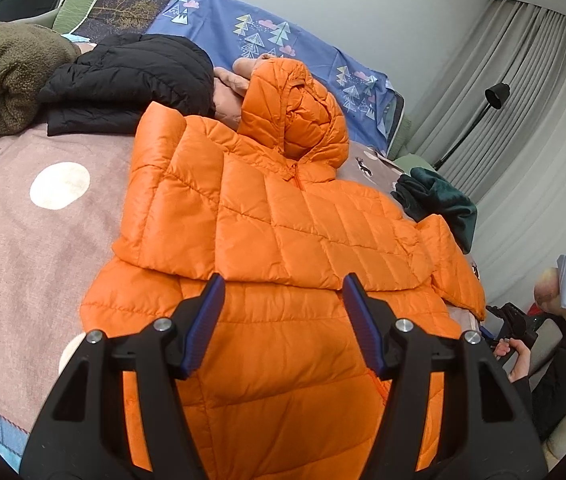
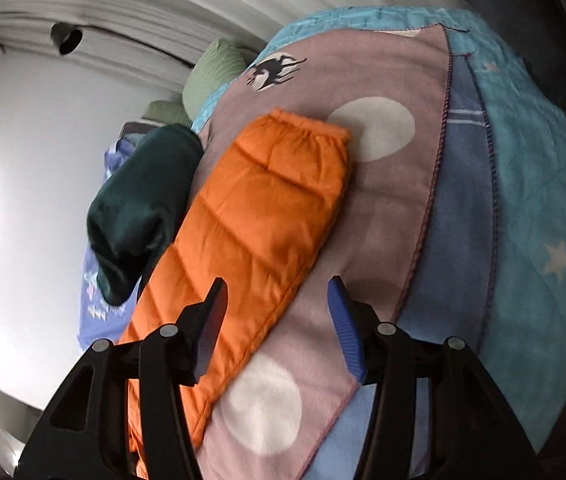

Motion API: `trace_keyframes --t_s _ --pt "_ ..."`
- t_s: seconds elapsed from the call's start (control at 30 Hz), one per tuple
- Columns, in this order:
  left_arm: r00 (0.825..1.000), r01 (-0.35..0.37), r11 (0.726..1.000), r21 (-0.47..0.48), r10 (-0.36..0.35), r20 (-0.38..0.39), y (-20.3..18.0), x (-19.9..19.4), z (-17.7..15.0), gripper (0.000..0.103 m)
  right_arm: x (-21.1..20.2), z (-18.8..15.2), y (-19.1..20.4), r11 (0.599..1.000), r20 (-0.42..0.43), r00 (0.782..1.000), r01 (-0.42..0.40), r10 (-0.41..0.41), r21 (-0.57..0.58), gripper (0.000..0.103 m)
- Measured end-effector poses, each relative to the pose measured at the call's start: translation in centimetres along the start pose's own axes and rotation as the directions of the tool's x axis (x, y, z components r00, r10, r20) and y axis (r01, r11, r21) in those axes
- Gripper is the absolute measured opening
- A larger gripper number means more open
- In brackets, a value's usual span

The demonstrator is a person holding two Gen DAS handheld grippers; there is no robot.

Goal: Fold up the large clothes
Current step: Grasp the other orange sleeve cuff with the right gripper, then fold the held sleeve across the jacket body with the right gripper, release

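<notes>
Pinkish-brown bedding with pale circles and deer prints covers the bed [image 1: 23, 248] where my work lies. On it, spread flat, is the orange puffer jacket [image 1: 267, 240], front up, hood [image 1: 295, 116] pointing toward the headboard end; one sleeve is folded across the chest, so its lower edge runs just ahead of my left gripper [image 1: 283, 284]. Those jaws stand apart above the jacket's lower body, nothing pinched between them. My right gripper [image 2: 277, 288] also has its jaws released (no cloth in them); the other orange sleeve [image 2: 259, 216] lies stretched out on the bedding beneath and ahead of the left-hand pad, its elastic cuff at the far end. Just beside that sleeve sits a dark green bundle of fabric [image 2: 139, 216], touching it along one edge. Farther out, in the left view, a black quilted jacket [image 1: 131, 80] and an olive fleece garment [image 1: 7, 76] are heaped near the blue tree-print pillow [image 1: 267, 36]. Grey curtains [image 1: 523, 92] and a black floor lamp [image 1: 495, 96] stand beyond the bed.
</notes>
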State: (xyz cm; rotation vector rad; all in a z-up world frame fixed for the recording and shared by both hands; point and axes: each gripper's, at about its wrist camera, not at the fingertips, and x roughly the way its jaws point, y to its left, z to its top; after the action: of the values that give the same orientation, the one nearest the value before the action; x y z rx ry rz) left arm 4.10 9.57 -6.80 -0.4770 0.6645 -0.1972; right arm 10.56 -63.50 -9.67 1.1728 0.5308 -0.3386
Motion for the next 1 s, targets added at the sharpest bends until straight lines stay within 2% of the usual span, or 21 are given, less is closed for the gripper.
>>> trace_keyframes --t_s 0.13,0.23,0.33,0.4,0.43,0.57,0.73,0.83,0.9,1.0 --pt "1.000 -0.013 1.000 -0.001 0.013 0.003 0.0 -0.1 0.1 0.061 0.8 0.8 -0.8 0.999 0.044 0.999 -0.024 0.022 0.036 0.051" --pt "1.000 -0.015 1.000 -0.005 0.015 -0.001 -0.1 0.1 0.2 0.061 1.3 1.4 -1.1 0.998 0.067 0.997 -0.037 0.033 0.056 0.043" --pt "1.000 -0.008 1.000 -0.011 0.008 -0.002 -0.4 0.3 0.3 0.061 1.9 2.1 -1.5 0.996 0.081 0.996 -0.044 0.037 0.083 0.028" --pt "1.000 0.002 1.000 -0.012 -0.002 0.001 -0.7 0.2 0.4 0.061 2.1 2.5 -1.5 0.995 0.089 0.995 -0.048 0.039 0.092 0.008" --pt "1.000 0.006 1.000 -0.008 -0.006 0.002 -1.0 0.2 0.4 0.061 2.0 2.5 -1.3 0.995 0.101 0.994 -0.046 0.037 0.086 0.005" --pt "1.000 0.021 1.000 -0.001 -0.021 0.009 -1.8 0.1 0.8 0.061 0.5 2.5 1.0 0.999 0.167 0.985 -0.043 0.044 -0.009 0.002" --pt "0.998 0.061 0.998 0.011 -0.061 0.020 -3.2 0.0 1.5 0.061 -2.8 1.4 5.7 0.983 0.261 0.960 -0.053 0.099 -0.179 0.002" --pt "0.995 0.095 0.995 0.024 -0.096 0.027 -4.4 -0.2 2.1 0.061 -4.7 -0.2 9.7 0.948 0.268 0.946 -0.098 0.184 -0.304 0.002" --pt "0.992 0.119 0.992 0.037 -0.120 0.036 -5.2 -0.4 2.6 0.061 -6.2 -1.9 12.7 0.909 0.259 0.933 -0.133 0.248 -0.394 0.002" --pt "0.987 0.149 0.988 0.038 -0.151 0.056 -6.1 -0.9 3.2 0.061 -7.6 -4.9 16.4 0.842 0.196 0.919 -0.208 0.342 -0.498 0.002"
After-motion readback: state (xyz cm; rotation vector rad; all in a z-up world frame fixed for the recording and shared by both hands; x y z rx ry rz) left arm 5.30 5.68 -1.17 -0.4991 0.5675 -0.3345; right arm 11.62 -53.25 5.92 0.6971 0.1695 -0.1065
